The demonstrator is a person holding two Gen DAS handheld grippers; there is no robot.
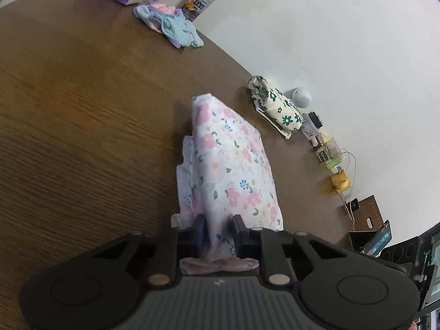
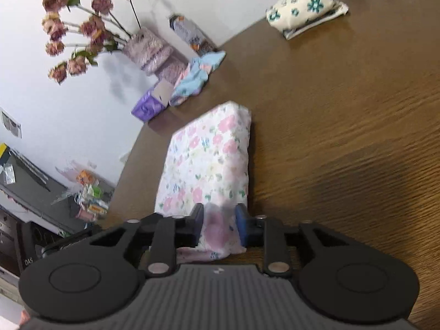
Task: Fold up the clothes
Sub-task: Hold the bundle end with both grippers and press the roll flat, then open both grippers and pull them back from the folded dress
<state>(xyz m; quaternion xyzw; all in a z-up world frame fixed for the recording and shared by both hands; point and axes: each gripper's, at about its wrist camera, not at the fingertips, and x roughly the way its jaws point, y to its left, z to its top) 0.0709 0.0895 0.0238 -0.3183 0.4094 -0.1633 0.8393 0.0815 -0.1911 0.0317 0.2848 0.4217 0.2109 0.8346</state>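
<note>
2 grippers (left (image 1: 218, 232), right (image 2: 220, 227)) pinch the floral garment (image 1: 233, 165); labels unreadable.

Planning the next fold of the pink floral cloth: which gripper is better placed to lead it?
Neither clearly: left gripper and right gripper each pinch a near edge of the pink floral cloth. They would probably move together.

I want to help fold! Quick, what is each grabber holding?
Left gripper: closed on the near edge of the white cloth with pink flowers.
Right gripper: closed on an edge of that same flowery cloth.
</note>
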